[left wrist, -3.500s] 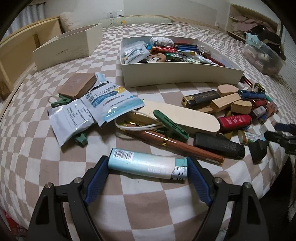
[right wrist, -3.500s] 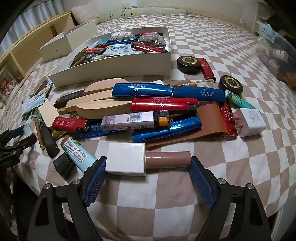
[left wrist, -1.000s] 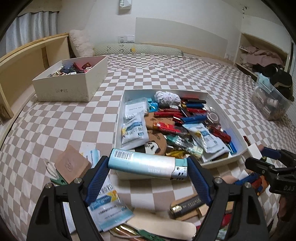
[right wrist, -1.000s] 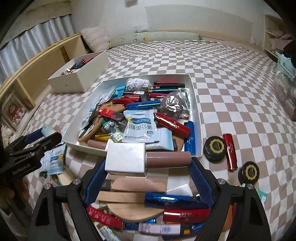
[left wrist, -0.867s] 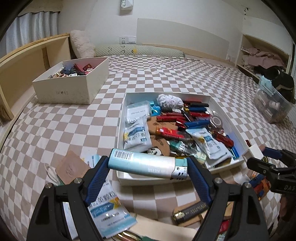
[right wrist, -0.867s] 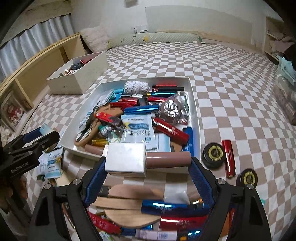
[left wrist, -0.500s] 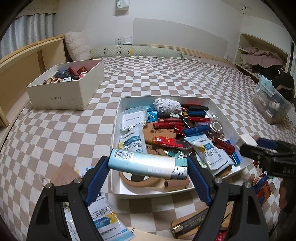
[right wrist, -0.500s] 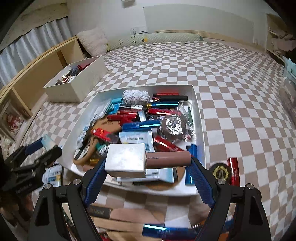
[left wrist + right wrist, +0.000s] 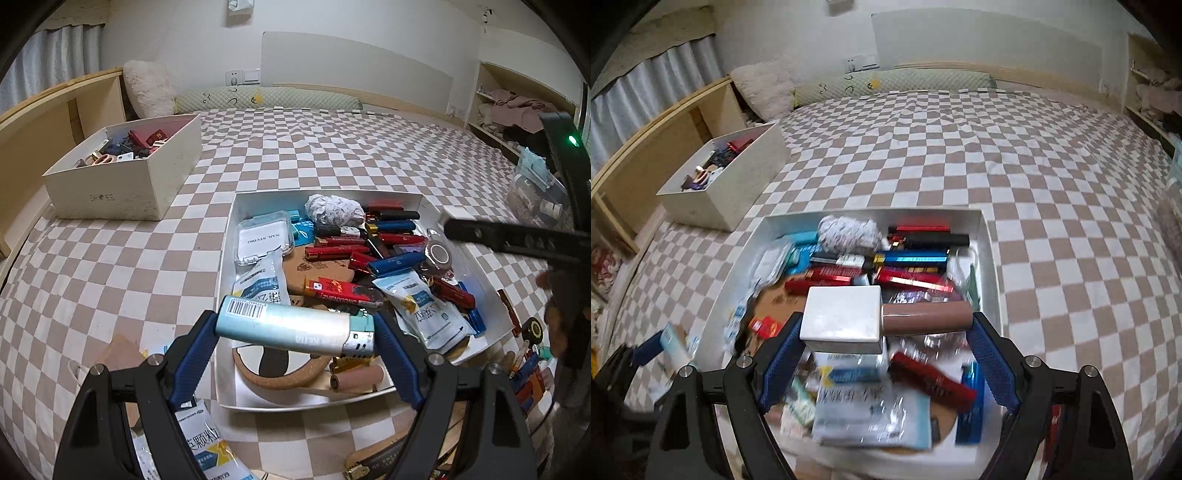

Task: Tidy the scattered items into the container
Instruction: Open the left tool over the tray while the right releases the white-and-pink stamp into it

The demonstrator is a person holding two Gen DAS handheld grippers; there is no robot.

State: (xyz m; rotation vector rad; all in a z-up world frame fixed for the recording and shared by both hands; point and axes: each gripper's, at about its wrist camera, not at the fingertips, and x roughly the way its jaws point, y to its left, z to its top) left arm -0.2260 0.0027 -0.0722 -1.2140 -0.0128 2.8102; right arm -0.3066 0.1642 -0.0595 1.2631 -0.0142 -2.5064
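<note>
Left gripper (image 9: 295,326) and right gripper (image 9: 884,325) both angle downward, jaws clamped on loads

The tray (image 9: 476,264) lies on the bed (image 9: 332,155), crowded with lighters, sachets and a cork mat. A lighter (image 9: 291,326), crosswise in the left gripper (image 9: 295,354), hangs over the tray's near left corner. A capped tube (image 9: 886,319), crosswise in the right gripper (image 9: 882,360), hangs over the tray's middle. A box (image 9: 122,184) sits behind and to the left of the tray, well apart. A sachet (image 9: 207,443) lies on the bed before the tray, left. Two round tins, one at (image 9: 532,328), and small items lie right of the tray.
</note>
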